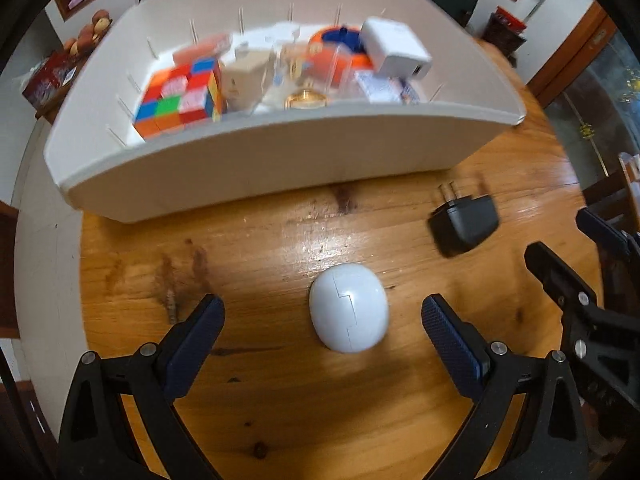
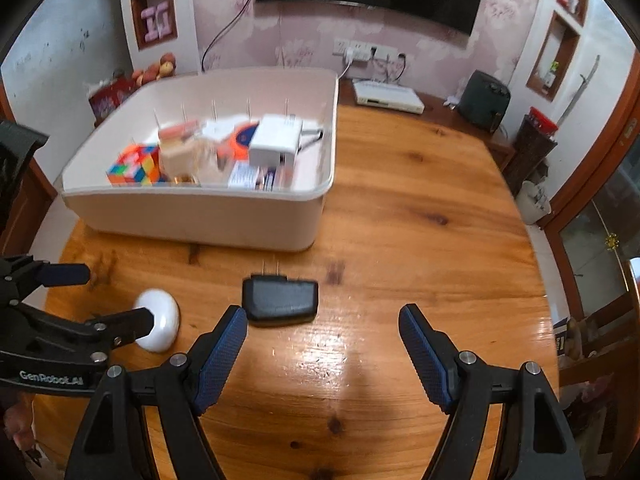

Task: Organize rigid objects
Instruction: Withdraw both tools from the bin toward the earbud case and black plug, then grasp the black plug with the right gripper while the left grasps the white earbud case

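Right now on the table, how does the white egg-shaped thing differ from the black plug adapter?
The white egg-shaped thing is rounded and glossy with a stepped seam; the black plug adapter is boxy and matte, with two metal prongs pointing toward the white bin. The egg sits between the open left gripper's fingers; the adapter lies just ahead of the open right gripper. Both rest on the wooden table, outside the bin.
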Demonstrator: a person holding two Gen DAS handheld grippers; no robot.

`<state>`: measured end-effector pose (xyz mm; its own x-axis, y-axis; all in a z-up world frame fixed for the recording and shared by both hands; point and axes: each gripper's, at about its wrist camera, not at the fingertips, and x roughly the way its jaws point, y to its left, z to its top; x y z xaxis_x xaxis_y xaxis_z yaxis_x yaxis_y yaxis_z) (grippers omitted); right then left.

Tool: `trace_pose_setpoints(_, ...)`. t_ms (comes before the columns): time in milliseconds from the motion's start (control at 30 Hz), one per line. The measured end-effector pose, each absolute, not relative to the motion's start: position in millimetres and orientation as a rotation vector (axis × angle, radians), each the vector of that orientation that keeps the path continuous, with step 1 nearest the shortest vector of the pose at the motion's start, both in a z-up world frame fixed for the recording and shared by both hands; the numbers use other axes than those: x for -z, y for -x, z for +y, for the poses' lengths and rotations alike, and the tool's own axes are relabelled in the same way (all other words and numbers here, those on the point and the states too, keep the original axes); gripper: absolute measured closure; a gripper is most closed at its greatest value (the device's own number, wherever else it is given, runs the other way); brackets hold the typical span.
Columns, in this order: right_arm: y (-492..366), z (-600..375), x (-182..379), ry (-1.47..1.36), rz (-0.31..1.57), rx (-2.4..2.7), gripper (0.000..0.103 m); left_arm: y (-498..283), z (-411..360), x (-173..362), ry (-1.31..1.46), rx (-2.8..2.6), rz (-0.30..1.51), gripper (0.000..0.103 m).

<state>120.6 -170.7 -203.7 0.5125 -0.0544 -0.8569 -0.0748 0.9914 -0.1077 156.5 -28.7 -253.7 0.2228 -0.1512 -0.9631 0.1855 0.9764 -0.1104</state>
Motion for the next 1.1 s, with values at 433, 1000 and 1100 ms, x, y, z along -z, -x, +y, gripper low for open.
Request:
trace_pose_setpoints(433,-129.8,-168.1,251.9,0.107,1.121,-0.065,0.024,-145.4,-16.6,278.1,-0.021,0.118,1.343,0.007)
trace_pose_setpoints(1000,-139.7,-155.7,268.9,0.066,1.103,-0.073,0.037,-146.5,16.8,272.3,-0.05,0.118,1.31,0.045)
trace_pose_setpoints(1100,-142.2,-158.7,265.1,0.067,1.104,-0.079,0.041,-144.8,17.2,270.5,-0.063,0.156,1.313,0.051)
